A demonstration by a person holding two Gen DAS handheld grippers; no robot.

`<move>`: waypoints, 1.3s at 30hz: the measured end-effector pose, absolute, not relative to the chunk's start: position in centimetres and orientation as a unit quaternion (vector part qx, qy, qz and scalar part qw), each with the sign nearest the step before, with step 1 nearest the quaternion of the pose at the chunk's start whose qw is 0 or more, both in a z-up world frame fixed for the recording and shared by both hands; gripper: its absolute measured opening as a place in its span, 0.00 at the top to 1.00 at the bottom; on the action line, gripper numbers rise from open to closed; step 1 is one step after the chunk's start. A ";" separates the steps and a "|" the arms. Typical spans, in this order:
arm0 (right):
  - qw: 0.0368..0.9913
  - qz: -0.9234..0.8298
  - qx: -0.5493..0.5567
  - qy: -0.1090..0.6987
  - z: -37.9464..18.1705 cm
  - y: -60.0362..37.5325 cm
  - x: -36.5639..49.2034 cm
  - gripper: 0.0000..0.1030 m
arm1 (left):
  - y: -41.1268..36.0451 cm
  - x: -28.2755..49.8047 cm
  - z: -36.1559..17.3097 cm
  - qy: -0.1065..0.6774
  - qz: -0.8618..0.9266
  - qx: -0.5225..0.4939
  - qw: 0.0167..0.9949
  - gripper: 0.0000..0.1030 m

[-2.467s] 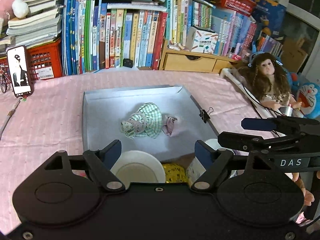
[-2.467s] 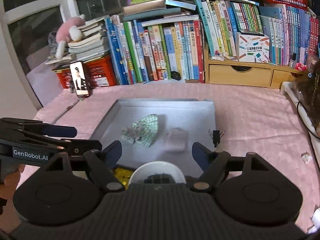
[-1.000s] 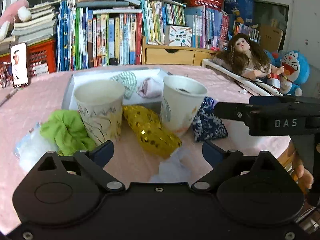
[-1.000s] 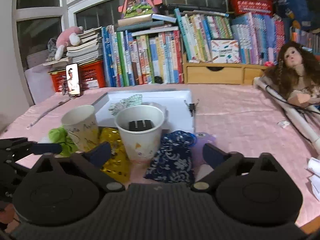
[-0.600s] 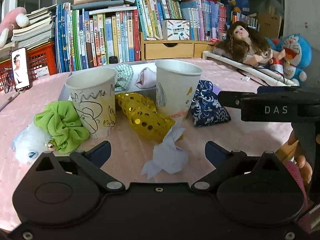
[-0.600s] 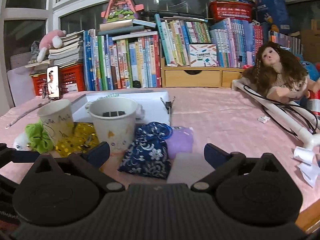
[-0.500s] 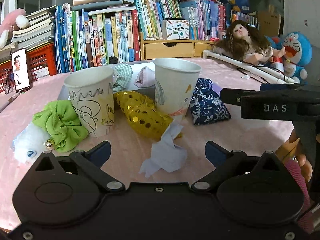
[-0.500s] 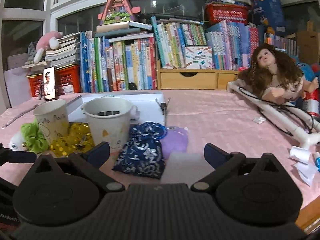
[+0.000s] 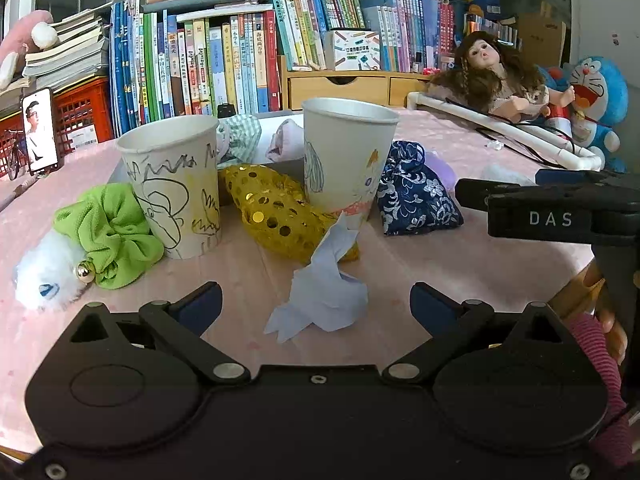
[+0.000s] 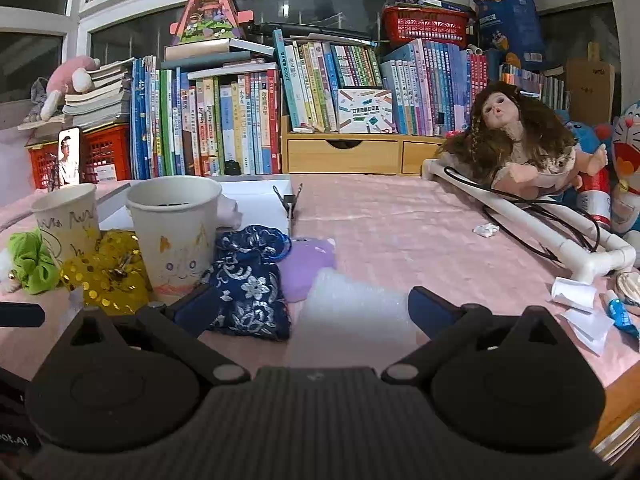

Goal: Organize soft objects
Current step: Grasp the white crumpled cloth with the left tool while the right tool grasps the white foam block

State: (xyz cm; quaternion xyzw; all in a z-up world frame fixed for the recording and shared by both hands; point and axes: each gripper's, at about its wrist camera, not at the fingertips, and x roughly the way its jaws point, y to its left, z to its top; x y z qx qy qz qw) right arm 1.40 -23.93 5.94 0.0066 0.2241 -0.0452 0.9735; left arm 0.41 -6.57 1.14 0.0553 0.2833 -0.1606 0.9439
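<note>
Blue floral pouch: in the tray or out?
Out. The blue floral pouch lies on the pink tablecloth, in front of the white tray.

Along the far edge of my desk [image 10: 400,216] runs a packed row of upright books [image 10: 224,120], with a red crate [image 10: 104,156] and a propped phone [image 10: 69,158] toward the far left corner. A small wooden drawer unit [image 10: 348,154] sits mid-edge. At the right edge a long-haired doll [image 10: 520,140] leans over a white pipe frame [image 10: 560,240], beside a blue plush [image 9: 596,92].
</note>
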 end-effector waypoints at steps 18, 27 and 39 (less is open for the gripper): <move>0.968 -0.077 -0.003 0.238 4.8 -24.7 1.7 0.00 | -6.3 1.2 0.8 0.295 -0.149 0.037 0.943 0.34; 0.966 -0.081 0.021 0.247 4.6 -25.4 1.7 0.04 | -6.2 1.2 1.0 0.297 -0.143 0.038 0.943 0.54; 0.964 -0.090 0.045 0.246 4.9 -25.8 1.4 0.46 | -5.6 1.3 2.3 0.294 -0.138 0.026 0.945 0.60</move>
